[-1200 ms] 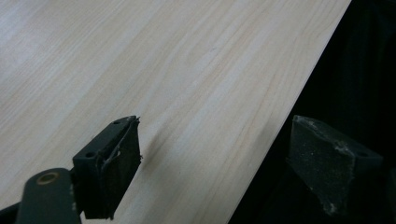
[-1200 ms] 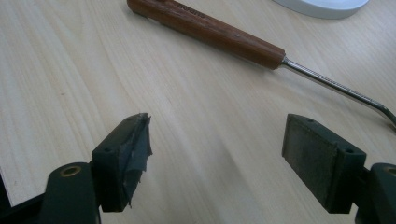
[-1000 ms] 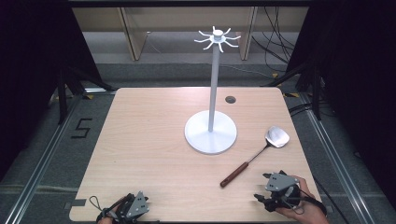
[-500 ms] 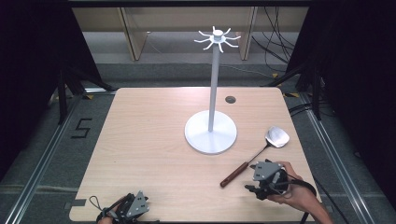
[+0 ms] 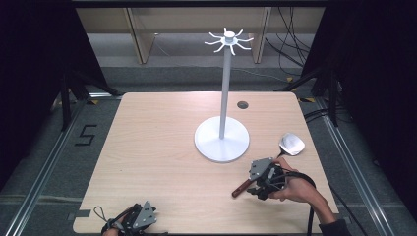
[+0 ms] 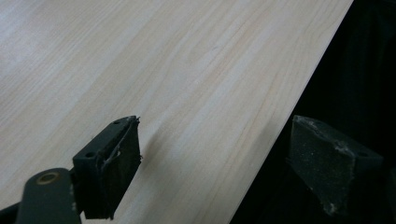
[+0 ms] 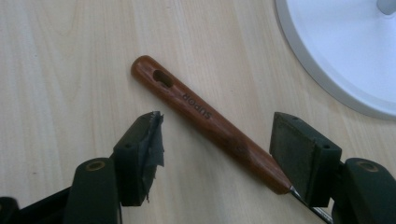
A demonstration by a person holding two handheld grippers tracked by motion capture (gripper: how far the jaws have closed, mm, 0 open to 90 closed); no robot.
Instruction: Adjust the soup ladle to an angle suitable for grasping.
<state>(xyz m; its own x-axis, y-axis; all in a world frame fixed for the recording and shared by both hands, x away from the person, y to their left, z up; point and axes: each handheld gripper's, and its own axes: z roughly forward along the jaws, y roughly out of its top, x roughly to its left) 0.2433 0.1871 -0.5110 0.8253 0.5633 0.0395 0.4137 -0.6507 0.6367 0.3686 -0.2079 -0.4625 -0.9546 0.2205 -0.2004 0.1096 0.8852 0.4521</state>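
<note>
- Right gripper (image 5: 255, 184), low and right of centre in the high view, hovers over the spatula's wooden handle (image 7: 205, 116); its jaws have just been closing, yet the pads stand clear of the wood between them.
- Spatula (image 5: 282, 152) lies flat on the table (image 5: 147, 147); the hand hides its shaft, leaving the rounded metal blade and handle tip.
- Left gripper (image 5: 140, 219), cut off by the bottom edge, rests with jaws apart and empty.
- White rack (image 5: 223, 140): round base, thin pole, hooked crown.
</note>
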